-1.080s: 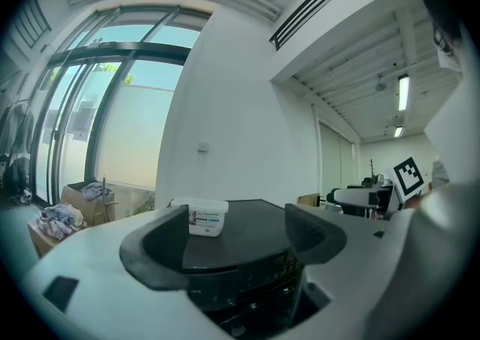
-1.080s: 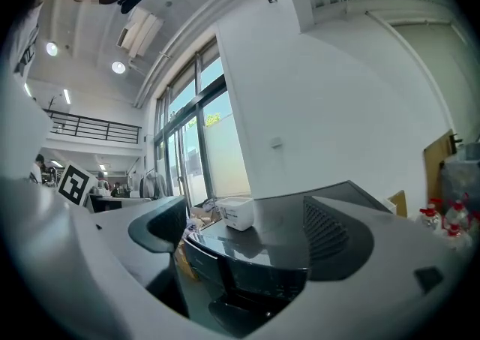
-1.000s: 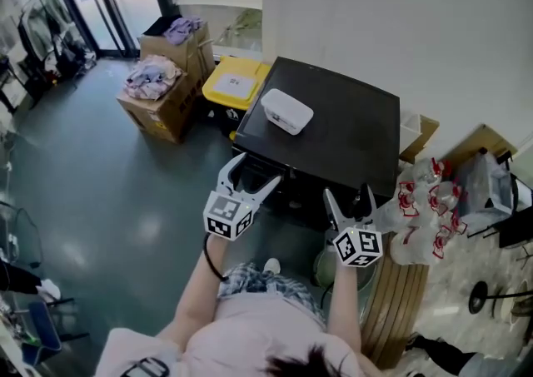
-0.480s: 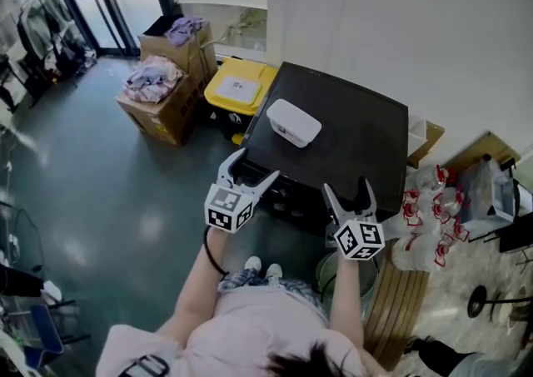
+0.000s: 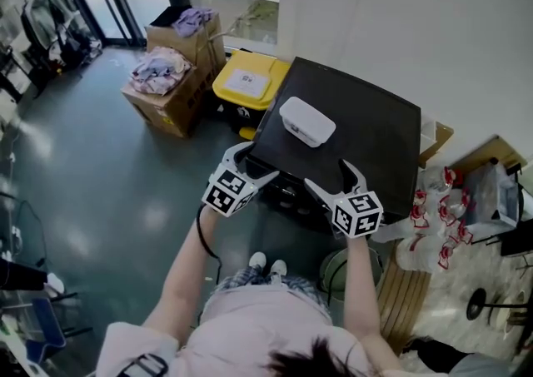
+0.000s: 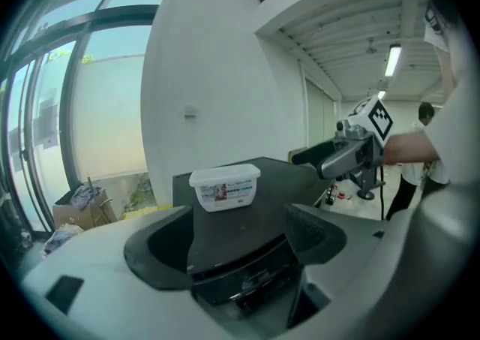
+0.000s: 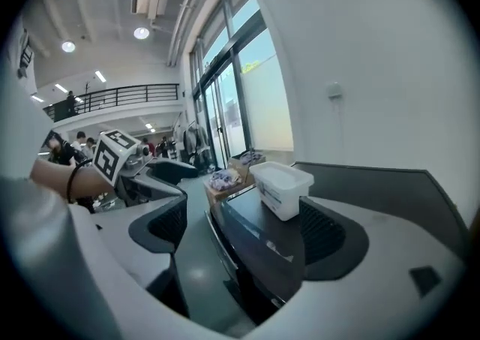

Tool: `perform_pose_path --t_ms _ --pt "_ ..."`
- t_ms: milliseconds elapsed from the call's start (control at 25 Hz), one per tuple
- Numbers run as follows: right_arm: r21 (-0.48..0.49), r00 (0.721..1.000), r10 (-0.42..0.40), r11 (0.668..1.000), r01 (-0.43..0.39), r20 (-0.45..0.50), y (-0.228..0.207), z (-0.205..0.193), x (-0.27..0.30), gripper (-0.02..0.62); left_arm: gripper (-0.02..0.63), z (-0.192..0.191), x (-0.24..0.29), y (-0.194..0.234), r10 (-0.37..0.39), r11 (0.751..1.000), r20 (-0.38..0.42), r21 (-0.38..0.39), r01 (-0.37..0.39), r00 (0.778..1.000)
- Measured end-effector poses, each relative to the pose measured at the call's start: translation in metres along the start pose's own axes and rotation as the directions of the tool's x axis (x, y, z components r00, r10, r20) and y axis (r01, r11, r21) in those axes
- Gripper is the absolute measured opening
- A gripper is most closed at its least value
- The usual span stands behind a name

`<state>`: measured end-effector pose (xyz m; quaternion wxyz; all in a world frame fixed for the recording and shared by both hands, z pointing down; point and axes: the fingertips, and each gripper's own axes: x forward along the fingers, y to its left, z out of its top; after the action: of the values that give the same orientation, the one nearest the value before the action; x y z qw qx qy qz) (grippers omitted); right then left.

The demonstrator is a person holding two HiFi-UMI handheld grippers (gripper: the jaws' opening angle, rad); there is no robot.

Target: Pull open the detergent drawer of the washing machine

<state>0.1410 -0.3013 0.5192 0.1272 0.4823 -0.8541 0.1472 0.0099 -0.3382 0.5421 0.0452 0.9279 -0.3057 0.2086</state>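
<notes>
Left gripper view: looks along the left gripper [image 6: 236,235], with jaws wide apart and nothing clamped between them, dark pads [image 6: 161,247] facing inward. Frames, between those jaws, the front left corner of the washing machine [image 6: 247,207]. Just under the top edge, a dark front panel [image 6: 244,280]; somewhere in that strip the detergent drawer, too dark to tell from the panel, pulled out or shut impossible to say. Cannot tell whether either jaw touches the machine. Farther back on the black top, a white lidded box [image 6: 225,187], upright, label toward the camera.

Right gripper view: shows the right gripper [image 7: 244,235] equally open and empty, jaws apart on either side of the machine's front edge. Same white box beyond, near the right-hand jaw in this view. At far left, the left gripper's marker cube [image 7: 114,154], at about the same height.

Head view: places both grippers side by side at the machine's front, left one at the front left corner, right one nearer the middle, each at the end of a forearm [image 5: 185,263]. Left of the machine, a yellow bin [image 5: 248,84], then cardboard boxes [image 5: 166,105] heaped with clothes [image 5: 160,67]. Right of it, clear bottles [image 5: 437,217] with red labels on the floor. Behind, a white wall [image 5: 450,26].
</notes>
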Motion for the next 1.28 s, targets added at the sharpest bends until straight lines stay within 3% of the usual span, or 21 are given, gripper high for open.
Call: perform_pose_path --t_ms 120,240,480,680,920,1280 --pt "-0.084 0.990 0.082 0.992 -0.092 -0.114 0.016 -0.005 0.019 0.479 0.385 -0.011 0.006 0.004 -0.055 0.997 -0.089 0.048 0.059 0.995" --pt "-0.169 0.963 0.149 0.967 -0.189 -0.224 0.033 -0.014 0.036 0.477 0.385 -0.021 0.013 0.006 -0.109 0.987 -0.167 0.098 0.127 0.980" --pt "-0.298 0.878 0.209 0.885 -0.357 -0.430 0.059 -0.050 0.063 0.447 0.385 -0.049 0.028 -0.006 -0.182 0.927 -0.360 0.248 0.281 0.915" --pt "-0.323 0.840 0.213 0.854 -0.409 -0.500 0.068 -0.074 0.079 0.387 0.383 -0.079 0.038 -0.019 -0.224 0.888 -0.457 0.268 0.374 0.861" --pt "-0.300 0.801 0.232 0.841 -0.450 -0.551 0.075 -0.095 0.090 0.345 0.382 -0.096 0.042 -0.029 -0.266 0.868 -0.504 0.245 0.432 0.821" --pt "-0.268 0.763 0.240 0.838 -0.475 -0.600 0.081 -0.117 0.094 0.321 0.345 -0.107 0.047 -0.032 -0.273 0.848 -0.540 0.256 0.465 0.796"
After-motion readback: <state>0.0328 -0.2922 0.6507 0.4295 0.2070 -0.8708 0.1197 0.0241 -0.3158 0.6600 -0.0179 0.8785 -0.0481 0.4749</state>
